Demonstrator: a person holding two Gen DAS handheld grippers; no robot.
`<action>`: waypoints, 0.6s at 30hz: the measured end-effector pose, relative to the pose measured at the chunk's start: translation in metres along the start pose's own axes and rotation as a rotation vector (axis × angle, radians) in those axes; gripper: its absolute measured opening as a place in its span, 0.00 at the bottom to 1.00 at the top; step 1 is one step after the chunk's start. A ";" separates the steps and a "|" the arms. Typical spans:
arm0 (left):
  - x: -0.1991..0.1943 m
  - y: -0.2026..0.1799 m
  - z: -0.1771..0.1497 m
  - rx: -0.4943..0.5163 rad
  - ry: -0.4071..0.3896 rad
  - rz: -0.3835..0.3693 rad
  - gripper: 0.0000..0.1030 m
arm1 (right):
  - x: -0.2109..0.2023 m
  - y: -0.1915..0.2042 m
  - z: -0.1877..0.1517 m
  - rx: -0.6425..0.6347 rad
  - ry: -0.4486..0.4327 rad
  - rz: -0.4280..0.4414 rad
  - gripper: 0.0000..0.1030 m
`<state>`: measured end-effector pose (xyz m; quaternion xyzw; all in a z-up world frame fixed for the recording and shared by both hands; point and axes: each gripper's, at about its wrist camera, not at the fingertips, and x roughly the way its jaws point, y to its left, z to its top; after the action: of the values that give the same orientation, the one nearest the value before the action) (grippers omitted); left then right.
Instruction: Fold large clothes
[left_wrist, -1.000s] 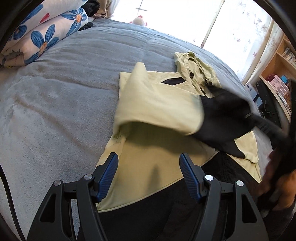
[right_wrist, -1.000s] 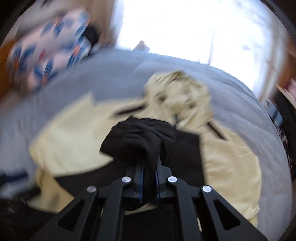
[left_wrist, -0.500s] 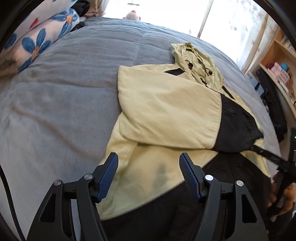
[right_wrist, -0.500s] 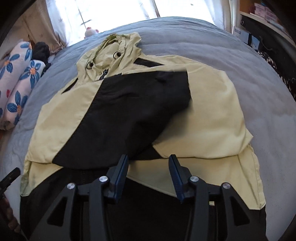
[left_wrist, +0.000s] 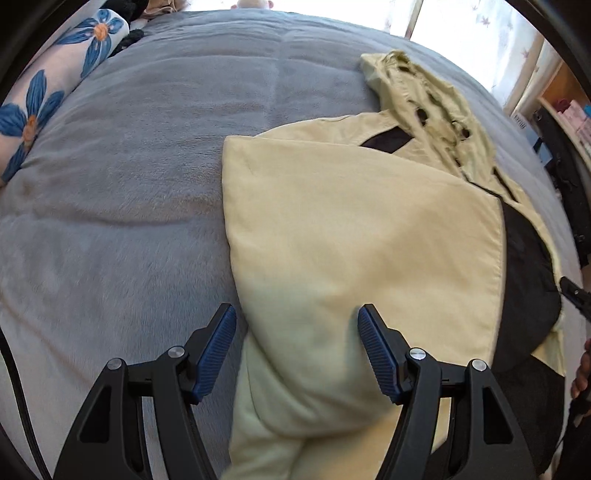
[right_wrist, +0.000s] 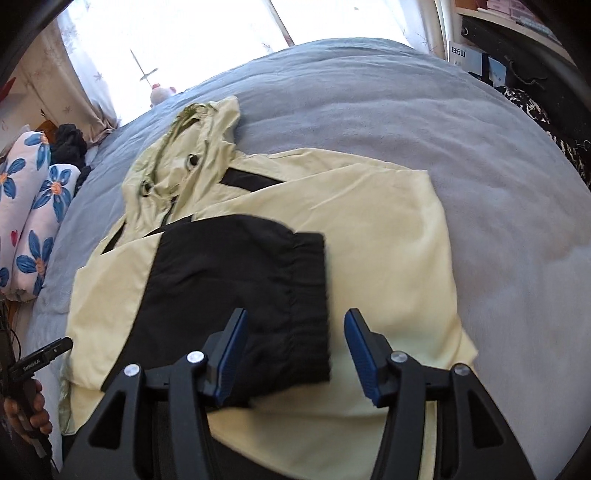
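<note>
Hovering my left tool (left_wrist: 297, 328) wide apart, empty, over folded yellow sleeve of hooded jacket (left_wrist: 354, 236). My right tool (right_wrist: 295, 334) also spread wide, gripping nothing, above black cuff (right_wrist: 308, 306) lying across jacket front. Jacket flat on grey bed (right_wrist: 461, 155), hood (right_wrist: 184, 151) toward window, both sleeves folded inward. Floral pillows (right_wrist: 33, 206) at bed's left edge.

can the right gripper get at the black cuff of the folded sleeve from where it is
Probably yes. The right gripper is open and empty, and the black cuff lies flat on top of the jacket right ahead of its fingers, with nothing lying over it.
</note>
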<state>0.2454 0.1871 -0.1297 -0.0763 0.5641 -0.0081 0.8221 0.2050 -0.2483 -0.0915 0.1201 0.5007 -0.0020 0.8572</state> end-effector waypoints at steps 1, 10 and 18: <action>0.005 0.001 0.003 -0.002 0.009 0.004 0.65 | 0.005 -0.002 0.004 0.002 0.007 0.004 0.52; 0.018 0.012 0.023 -0.032 0.011 0.001 0.66 | 0.037 -0.001 0.021 -0.010 0.058 0.022 0.52; 0.022 0.035 0.028 -0.101 0.004 -0.053 0.67 | 0.050 0.006 0.023 -0.025 0.070 0.038 0.52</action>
<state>0.2768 0.2229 -0.1449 -0.1329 0.5632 -0.0017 0.8155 0.2501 -0.2419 -0.1223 0.1187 0.5281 0.0246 0.8405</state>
